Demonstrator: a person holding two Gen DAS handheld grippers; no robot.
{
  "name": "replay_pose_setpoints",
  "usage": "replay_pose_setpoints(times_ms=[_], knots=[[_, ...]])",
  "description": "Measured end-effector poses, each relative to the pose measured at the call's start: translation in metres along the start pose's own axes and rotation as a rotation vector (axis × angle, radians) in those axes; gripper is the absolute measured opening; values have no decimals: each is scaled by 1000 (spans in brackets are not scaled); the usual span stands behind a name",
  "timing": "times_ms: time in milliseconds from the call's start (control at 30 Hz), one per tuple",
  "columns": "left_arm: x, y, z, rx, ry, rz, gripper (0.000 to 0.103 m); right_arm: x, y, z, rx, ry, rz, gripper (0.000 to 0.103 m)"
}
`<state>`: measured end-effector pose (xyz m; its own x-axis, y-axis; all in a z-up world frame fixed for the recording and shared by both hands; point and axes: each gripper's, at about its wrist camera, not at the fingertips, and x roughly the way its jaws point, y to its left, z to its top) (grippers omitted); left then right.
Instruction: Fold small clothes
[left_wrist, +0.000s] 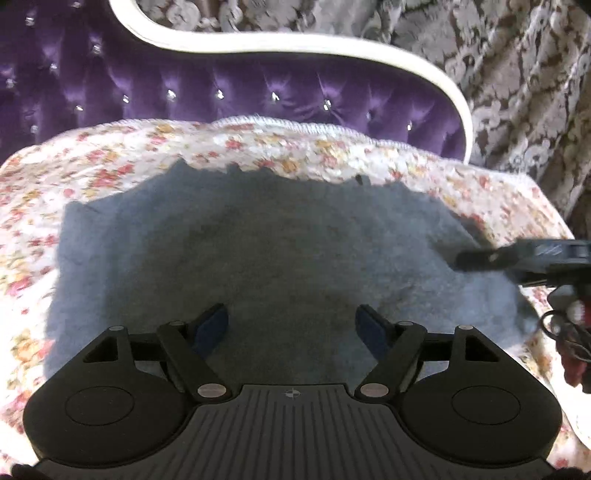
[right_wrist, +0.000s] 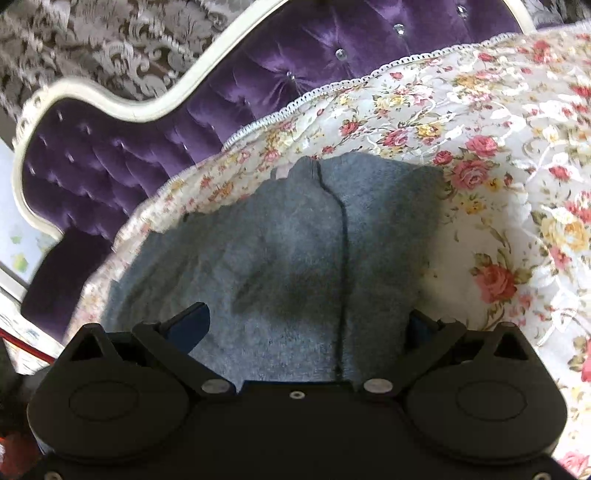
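A purple tufted headboard (left_wrist: 221, 92) backs a bed's floral bedspread (right_wrist: 498, 147) on which a grey knitted garment (left_wrist: 258, 240) lies spread flat, while the left gripper (left_wrist: 291, 325) and right gripper (right_wrist: 310, 325) hover above it, jaws open and empty.

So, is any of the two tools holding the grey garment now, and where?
No. The left tool and right tool are both open above the grey garment.
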<state>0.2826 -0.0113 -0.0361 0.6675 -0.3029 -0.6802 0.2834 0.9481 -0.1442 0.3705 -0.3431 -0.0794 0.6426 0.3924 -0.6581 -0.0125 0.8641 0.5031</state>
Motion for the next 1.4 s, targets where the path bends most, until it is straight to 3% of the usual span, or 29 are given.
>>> replay_pose_setpoints(times_ms=[33,67,100,167,367,567,800,1000,1200,1300,1400], knots=[[-6,3,-4,2,-7,7,75,0,7,0,-38,10,-52,88],[-10,6,-7,2,-7,11,75,1,12,1,-71,13,-89,72],[-13,8,-11,-2,-2,15,75,0,17,1,-103,16,-119,65],[-19,16,-19,-23,12,18,75,-1,17,1,-83,25,-82,46],[-41,49,-43,-95,7,13,75,-12,38,4,-110,-32,-111,33],[-60,77,-61,-166,4,-6,75,-16,93,18,-192,-71,-97,28],[-74,91,-76,-196,-14,-12,75,23,180,21,-302,-45,-4,24],[-78,105,-84,-231,-13,-24,75,73,240,2,-403,26,23,24],[-85,109,-89,-243,-25,-34,75,117,277,-25,-517,96,-28,24],[-85,109,-89,-247,-26,-37,75,121,291,-35,-597,90,-60,31],[-85,109,-89,-244,-24,-37,75,114,296,-37,-623,91,33,44]])
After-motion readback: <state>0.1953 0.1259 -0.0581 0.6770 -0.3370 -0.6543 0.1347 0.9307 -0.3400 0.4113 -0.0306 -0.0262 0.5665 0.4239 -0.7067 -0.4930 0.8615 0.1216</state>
